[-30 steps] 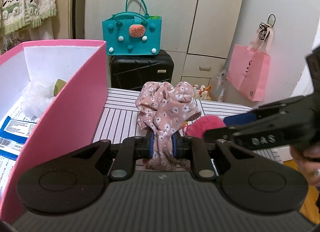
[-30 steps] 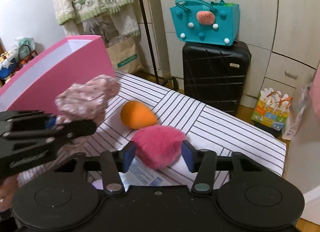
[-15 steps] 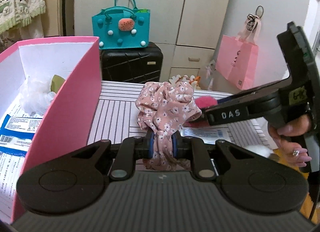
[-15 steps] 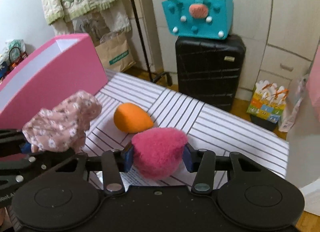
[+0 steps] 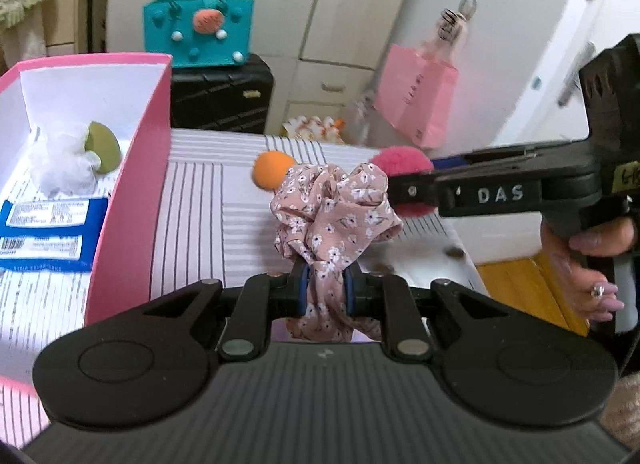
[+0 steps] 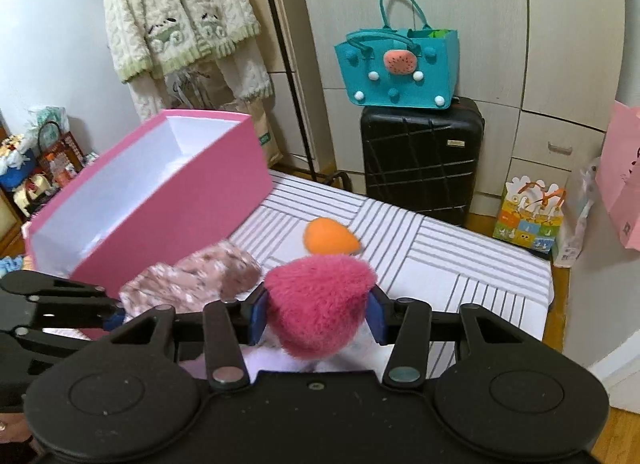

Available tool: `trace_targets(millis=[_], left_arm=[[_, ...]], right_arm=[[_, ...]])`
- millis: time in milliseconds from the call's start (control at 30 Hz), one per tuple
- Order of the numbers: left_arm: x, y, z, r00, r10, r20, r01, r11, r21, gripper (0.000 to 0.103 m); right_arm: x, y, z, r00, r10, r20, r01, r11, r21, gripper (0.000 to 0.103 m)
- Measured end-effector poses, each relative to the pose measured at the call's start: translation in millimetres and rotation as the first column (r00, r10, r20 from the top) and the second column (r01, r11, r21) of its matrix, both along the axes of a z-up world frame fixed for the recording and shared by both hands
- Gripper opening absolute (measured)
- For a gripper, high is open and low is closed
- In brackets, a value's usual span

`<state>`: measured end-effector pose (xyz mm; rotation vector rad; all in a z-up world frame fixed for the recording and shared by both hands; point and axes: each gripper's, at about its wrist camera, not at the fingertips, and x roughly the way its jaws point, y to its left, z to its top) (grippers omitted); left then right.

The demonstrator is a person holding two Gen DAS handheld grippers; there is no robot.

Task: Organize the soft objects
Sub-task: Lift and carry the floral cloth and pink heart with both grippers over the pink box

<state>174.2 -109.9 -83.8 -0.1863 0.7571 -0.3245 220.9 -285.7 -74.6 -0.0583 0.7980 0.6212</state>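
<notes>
My left gripper point(image 5: 325, 291) is shut on a pink floral scrunchie point(image 5: 332, 216) and holds it above the striped table point(image 5: 208, 200); the scrunchie also shows blurred in the right wrist view point(image 6: 192, 284). My right gripper point(image 6: 316, 318) is shut on a fuzzy magenta puff point(image 6: 318, 304), seen in the left wrist view point(image 5: 400, 160) just right of the scrunchie. An orange sponge point(image 6: 328, 236) lies on the table beyond both. The open pink box point(image 5: 132, 168) stands to the left and holds a white mesh puff point(image 5: 60, 168), a green sponge point(image 5: 102, 140) and blue packets point(image 5: 44, 232).
A black suitcase point(image 6: 420, 160) with a teal bag point(image 6: 396, 68) on top stands behind the table. A pink paper bag point(image 5: 416, 100) hangs at the right. A cream sweater point(image 6: 176, 12) hangs at the back left. The table's right edge drops to a wood floor point(image 5: 516, 288).
Both grippers have risen with their loads and I see more of the box's inside. The right gripper with the magenta puff has come up close beside the scrunchie.
</notes>
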Motion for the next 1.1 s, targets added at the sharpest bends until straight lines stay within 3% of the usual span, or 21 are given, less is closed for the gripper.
trace_targets(millis=[433,900,1100], left_arm=[[-59.0,9.5,19.1,0.988,-0.150,-0.043,0.154,0.982,0.108,0.016],[-106.4,47.8,28.2,0.951,-0.254,-0.175,0.275,0.955,0.108,0.016],[-109.4,74.6,40.1,0.920,-0.291,-0.262,0.312,0.949,0.041,0.016]], right_arm=[[-67.7,14.8,10.3,0.998,0.015,-0.063,-0.014,1.000,0.003,0.054],[-117.0,31.0,20.3,0.989,0.065,-0.130,-0.059,0.997,0.043,0.055],[-129.3,40.9,32.4,0.981,0.097,-0.168,-0.079,0.991,0.106,0.055]])
